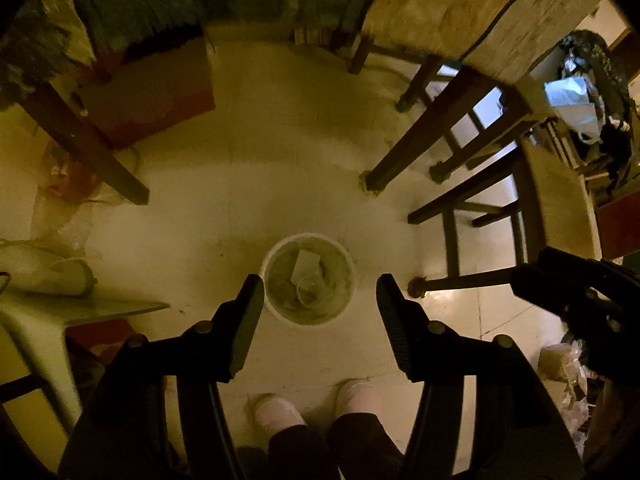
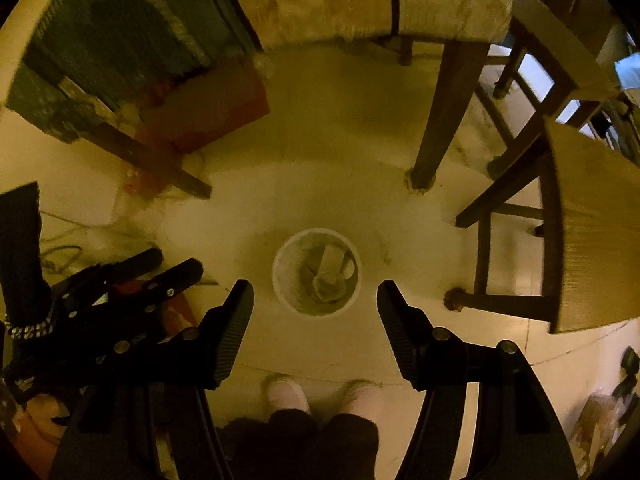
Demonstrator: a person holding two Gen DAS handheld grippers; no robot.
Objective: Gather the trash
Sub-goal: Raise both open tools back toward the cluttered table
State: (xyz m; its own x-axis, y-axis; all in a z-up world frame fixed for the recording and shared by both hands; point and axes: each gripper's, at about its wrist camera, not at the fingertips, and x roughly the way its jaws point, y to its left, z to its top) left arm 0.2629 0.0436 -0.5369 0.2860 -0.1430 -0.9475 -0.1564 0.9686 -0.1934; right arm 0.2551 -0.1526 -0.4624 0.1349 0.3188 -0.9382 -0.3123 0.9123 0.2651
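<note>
Both claws point down at the floor. The left claw [image 1: 320,292] stands wide with nothing between its fingers, and so does the right claw [image 2: 316,296]. The white bin [image 1: 308,279] sits on the floor at twelve o'clock of the person's shoes [image 1: 276,412], with paper scraps [image 1: 306,270] inside. A chair [image 1: 472,216] stands at two o'clock of the bin.

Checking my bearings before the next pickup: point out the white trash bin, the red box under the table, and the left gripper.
white trash bin [image 1: 276,312]: left wrist view, on its near white rim.
red box [image 1: 160,96]: left wrist view, on its top face.
left gripper [image 1: 320,292]: left wrist view, midway between its open fingertips.
</note>
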